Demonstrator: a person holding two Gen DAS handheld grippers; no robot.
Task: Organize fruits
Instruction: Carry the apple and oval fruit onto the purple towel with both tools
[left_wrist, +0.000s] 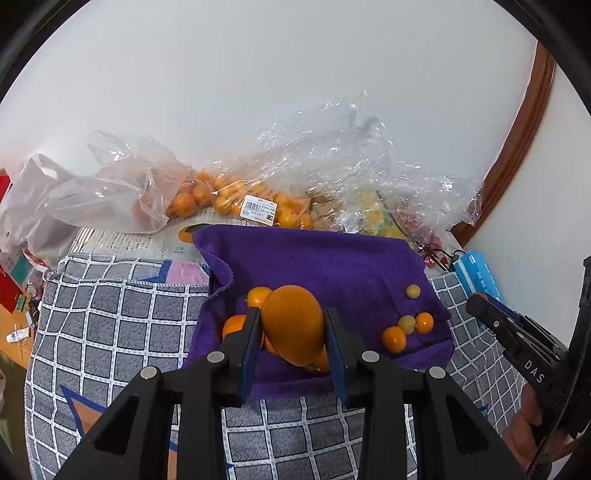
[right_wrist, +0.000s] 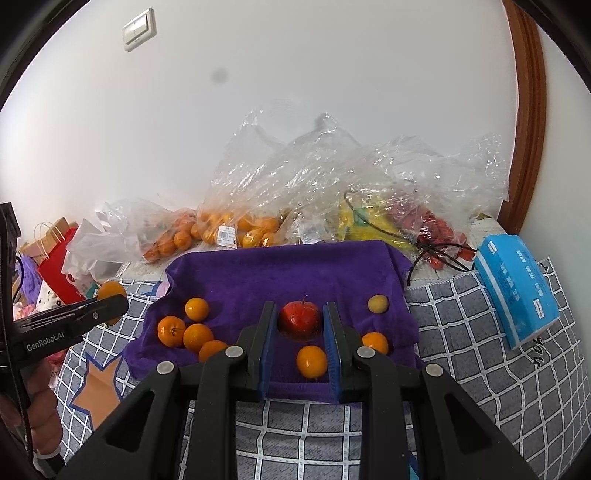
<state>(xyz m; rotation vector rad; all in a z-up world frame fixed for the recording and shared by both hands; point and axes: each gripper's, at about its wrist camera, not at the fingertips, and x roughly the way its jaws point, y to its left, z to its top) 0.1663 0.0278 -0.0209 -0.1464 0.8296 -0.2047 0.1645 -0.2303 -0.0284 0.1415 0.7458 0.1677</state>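
Note:
My left gripper (left_wrist: 291, 325) is shut on a large orange (left_wrist: 293, 323) and holds it above the purple towel (left_wrist: 332, 258), over a group of small oranges (left_wrist: 236, 325). My right gripper (right_wrist: 300, 326) is shut on a red apple (right_wrist: 300, 319) over the middle of the towel (right_wrist: 288, 269). Several small oranges (right_wrist: 184, 330) lie on the towel's left side. One orange (right_wrist: 311, 361) lies between my right fingers, another orange (right_wrist: 376, 341) at right. A yellowish small fruit (right_wrist: 378, 304) lies at the towel's right. The left gripper also shows in the right wrist view (right_wrist: 110, 306).
Clear plastic bags of oranges (right_wrist: 236, 225), yellow fruit (right_wrist: 362, 221) and red fruit (right_wrist: 432, 225) lie along the wall behind the towel. A blue tissue pack (right_wrist: 515, 284) lies right of the towel. A grey checked cloth (right_wrist: 295, 424) covers the surface. A red paper bag (right_wrist: 59, 269) stands at left.

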